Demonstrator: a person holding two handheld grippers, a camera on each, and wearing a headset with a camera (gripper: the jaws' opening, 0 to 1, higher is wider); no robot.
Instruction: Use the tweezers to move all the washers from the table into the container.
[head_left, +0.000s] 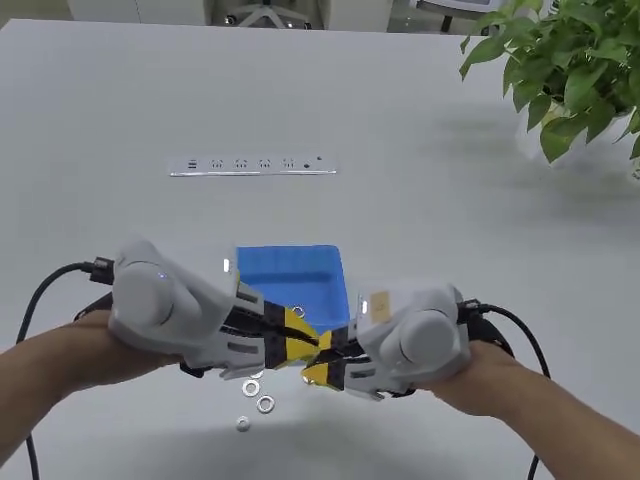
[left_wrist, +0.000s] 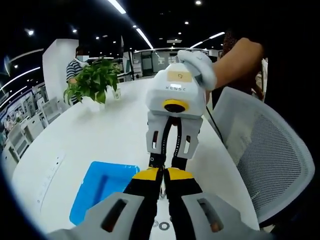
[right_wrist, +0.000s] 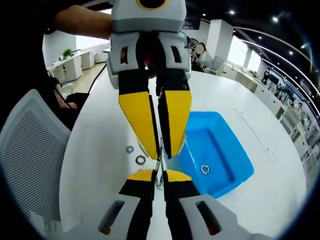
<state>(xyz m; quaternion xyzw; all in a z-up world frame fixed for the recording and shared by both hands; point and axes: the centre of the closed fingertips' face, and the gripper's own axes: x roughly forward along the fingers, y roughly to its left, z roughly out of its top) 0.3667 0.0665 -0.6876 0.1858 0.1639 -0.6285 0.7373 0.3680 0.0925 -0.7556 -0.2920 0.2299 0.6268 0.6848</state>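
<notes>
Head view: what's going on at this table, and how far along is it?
A person holds two grippers tip to tip over the white table, beside the blue container. The left gripper and right gripper both look shut on a thin metal piece, apparently the tweezers. One washer lies in the container; three loose washers lie on the table.

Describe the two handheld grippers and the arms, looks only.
Left gripper and right gripper match: rounded pale grey plastic shells, black jaws with yellow tips, and a small lit indicator on top. The right gripper also carries an orange label patch. A black cable trails from the back of each. Forearms bare.
</notes>
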